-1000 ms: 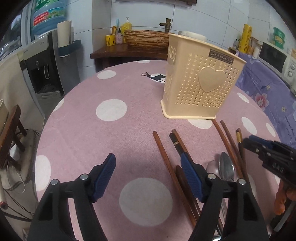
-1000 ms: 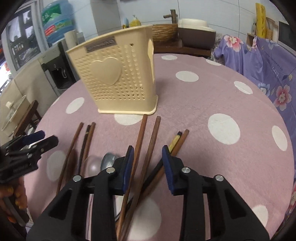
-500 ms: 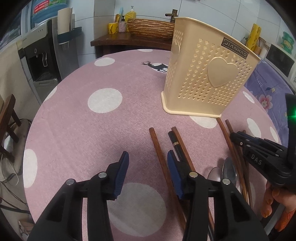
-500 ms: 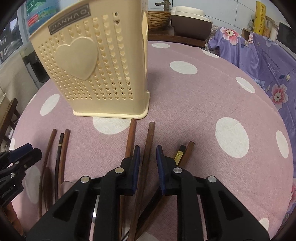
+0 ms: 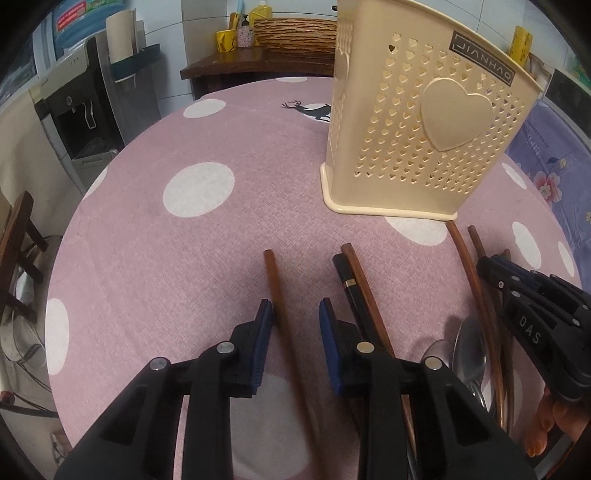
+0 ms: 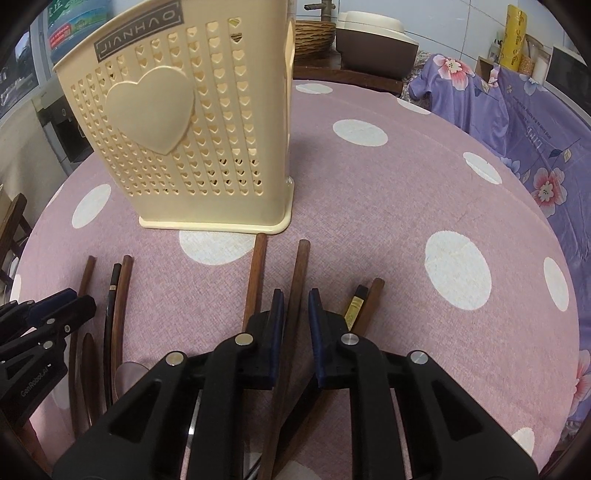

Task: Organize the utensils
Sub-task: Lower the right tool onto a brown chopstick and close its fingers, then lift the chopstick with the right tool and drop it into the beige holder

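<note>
A cream perforated utensil holder with a heart stands upright on the pink dotted tablecloth; it also shows in the right wrist view. Several brown chopsticks and metal spoons lie in front of it. My left gripper is low over the table, jaws partly open around one brown chopstick, not clamped. My right gripper has narrow jaws either side of another brown chopstick, with small gaps. A black chopstick lies right of the left gripper.
The round table's edge drops off at left toward a water dispenser and a wooden stool. A purple floral cloth covers furniture at right. A wooden side table with a wicker basket stands behind.
Both grippers have moved forward and down toward the chopsticks. Both sets of jaws have narrowed, each now straddling one brown chopstick.
</note>
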Demonstrator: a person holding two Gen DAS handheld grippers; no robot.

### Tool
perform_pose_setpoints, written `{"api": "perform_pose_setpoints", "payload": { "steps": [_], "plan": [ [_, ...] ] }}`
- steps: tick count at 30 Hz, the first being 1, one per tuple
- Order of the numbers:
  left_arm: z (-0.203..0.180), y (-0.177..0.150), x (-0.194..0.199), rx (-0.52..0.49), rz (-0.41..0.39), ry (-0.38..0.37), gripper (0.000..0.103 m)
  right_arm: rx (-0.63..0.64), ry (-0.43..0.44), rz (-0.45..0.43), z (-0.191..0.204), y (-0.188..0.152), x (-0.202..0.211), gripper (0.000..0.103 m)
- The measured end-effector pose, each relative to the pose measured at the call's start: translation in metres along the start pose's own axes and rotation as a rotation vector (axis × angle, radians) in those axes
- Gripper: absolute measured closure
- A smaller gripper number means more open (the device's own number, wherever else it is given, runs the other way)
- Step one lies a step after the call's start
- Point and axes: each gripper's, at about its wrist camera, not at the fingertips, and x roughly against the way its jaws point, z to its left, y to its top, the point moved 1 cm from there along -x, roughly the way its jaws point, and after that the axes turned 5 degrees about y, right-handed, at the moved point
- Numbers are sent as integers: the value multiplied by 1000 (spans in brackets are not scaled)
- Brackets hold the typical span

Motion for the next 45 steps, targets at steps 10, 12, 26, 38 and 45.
{"api": "perform_pose_setpoints", "payload": {
  "steps": [10,12,26,38,45],
  "plan": [
    [-2,7,-4,-10,-9,38,87,-33,0,0,-1,9,-5,94],
    [-2,5,-3,1,-8,30,90,-37,-1,-2,-1,10,-6,94],
    [-4,3,-3,30,-31,3,95,-104,57,-46,-15,13,2,95],
    [31,22,80,127,-233,-158,95,-87,191,-316,-51,20,108,95],
    [52,31,142,123,-413,-127,95,-45,204,-448,-72,28,180,95]
  ]
}}
